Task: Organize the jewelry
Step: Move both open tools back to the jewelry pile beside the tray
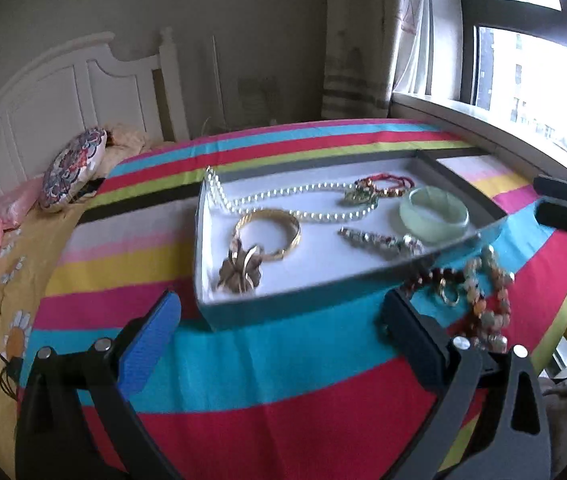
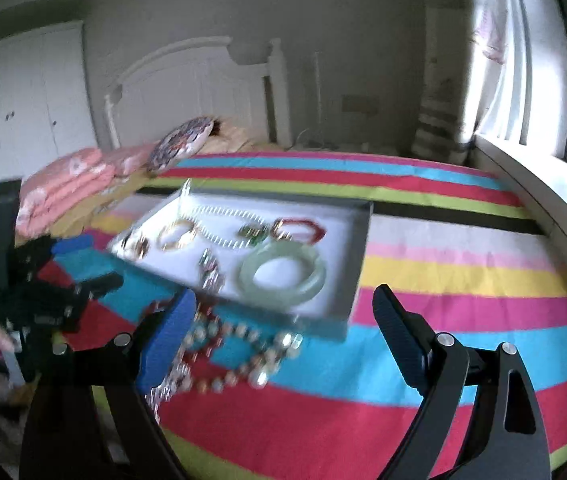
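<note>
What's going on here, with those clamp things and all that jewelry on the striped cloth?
A person is sorting jewelry with a two-finger gripper in each hand. A white-lined tray on the striped cloth already holds a pearl necklace, a gold bangle, a green bangle and a few smaller pieces. A heap of beaded bracelets lies on the cloth just outside the tray. The left gripper and the right gripper both stand open and hold nothing.
</note>
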`<state>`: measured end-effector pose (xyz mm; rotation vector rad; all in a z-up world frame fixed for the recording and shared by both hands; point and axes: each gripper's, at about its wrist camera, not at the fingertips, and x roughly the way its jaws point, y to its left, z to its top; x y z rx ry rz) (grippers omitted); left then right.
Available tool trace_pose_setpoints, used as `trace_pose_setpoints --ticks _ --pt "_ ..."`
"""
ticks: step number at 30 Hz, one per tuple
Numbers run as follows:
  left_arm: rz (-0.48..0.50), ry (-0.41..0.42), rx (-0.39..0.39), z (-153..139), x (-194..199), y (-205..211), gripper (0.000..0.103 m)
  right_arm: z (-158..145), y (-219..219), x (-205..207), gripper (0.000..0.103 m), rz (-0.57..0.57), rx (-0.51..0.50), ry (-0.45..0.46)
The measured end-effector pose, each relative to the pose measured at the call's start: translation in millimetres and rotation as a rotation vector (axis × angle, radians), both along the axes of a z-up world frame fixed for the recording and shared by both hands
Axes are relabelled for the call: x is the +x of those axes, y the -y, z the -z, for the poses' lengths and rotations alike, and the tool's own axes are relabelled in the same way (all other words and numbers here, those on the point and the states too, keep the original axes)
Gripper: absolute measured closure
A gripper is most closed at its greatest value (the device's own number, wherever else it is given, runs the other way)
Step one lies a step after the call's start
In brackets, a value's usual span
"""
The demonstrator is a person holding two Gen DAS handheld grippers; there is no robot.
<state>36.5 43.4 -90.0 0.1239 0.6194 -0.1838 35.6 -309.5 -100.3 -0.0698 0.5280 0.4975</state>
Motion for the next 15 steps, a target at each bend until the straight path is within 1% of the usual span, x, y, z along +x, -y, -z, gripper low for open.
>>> trace_pose_setpoints --ticks 1,2,4,6,7,8,9,10,11,12,15 --pt "-0.005 -0.01 -0.003 4 2 -1 0.003 4 -4 -3 0.017 -0.022 -0.012 -0.008" --pt "-0.009 -0.035 -0.03 7 4 -5 0.003 8 -10 -7 0.017 -0.053 -0.017 -0.022" --pt "-0.02 -0.026 -0.072 5 3 -11 0.003 15 -22 -15 0.017 -0.121 -0.014 -0.041" --pt "-0.018 -0.02 -0.087 5 2 -13 0.003 20 -38 -21 0.023 -0.168 -0.046 -0.054" --pt "-0.016 -0.023 -0.088 6 1 -14 0.003 23 -47 -23 0.029 -0.178 -0.076 -0.058" --pt "-0.015 -0.022 -0.089 6 0 -14 0.003 26 -52 -24 0.038 -0.183 -0.094 -0.068" --pt "-0.013 -0.018 -0.09 6 0 -14 0.003 29 -57 -23 0.043 -0.191 -0.105 -0.083" --pt "-0.01 -0.015 -0.092 6 0 -14 0.003 34 -62 -21 0.052 -0.194 -0.118 -0.102" --pt "-0.009 -0.016 -0.097 6 0 -15 0.003 37 -65 -20 0.054 -0.19 -0.127 -0.111" --pt "-0.01 -0.016 -0.106 6 0 -16 0.003 39 -68 -18 0.055 -0.184 -0.136 -0.122" --pt "-0.011 -0.011 -0.124 5 1 -17 0.003 42 -68 -14 0.059 -0.169 -0.127 -0.138"
